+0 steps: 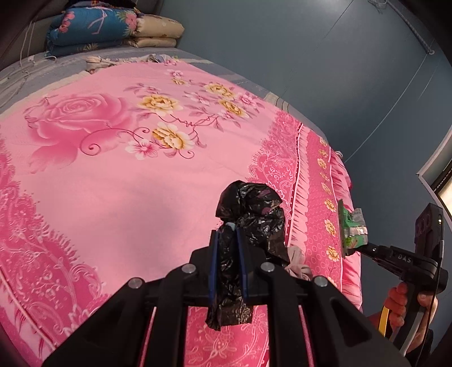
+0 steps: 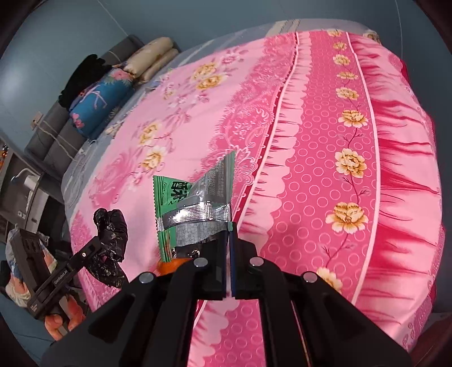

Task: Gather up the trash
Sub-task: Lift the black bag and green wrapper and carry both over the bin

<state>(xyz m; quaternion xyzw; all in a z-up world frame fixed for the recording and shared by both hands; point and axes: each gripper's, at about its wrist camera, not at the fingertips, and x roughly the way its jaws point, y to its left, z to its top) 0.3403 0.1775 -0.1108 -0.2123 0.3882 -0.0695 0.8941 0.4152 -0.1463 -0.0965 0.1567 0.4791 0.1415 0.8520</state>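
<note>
My left gripper [image 1: 227, 228] is shut on a crumpled black trash bag [image 1: 254, 209], held above the near edge of the pink floral bedspread [image 1: 113, 183]. The bag also shows in the right wrist view [image 2: 111, 237], with the left gripper [image 2: 93, 245] gripping it. My right gripper [image 2: 229, 228] is shut on a green and silver snack wrapper [image 2: 195, 203], held upright over the bed's edge. In the left wrist view the wrapper [image 1: 351, 228] sits at the tip of the right gripper [image 1: 364, 248], to the right of the bag.
Folded blue floral and beige quilts [image 1: 113, 25] are stacked at the bed's head. A blue wall [image 1: 339, 70] runs along the far side. An orange object [image 2: 172, 266] peeks out under the wrapper. A pinkish cloth [image 1: 296, 259] lies behind the bag.
</note>
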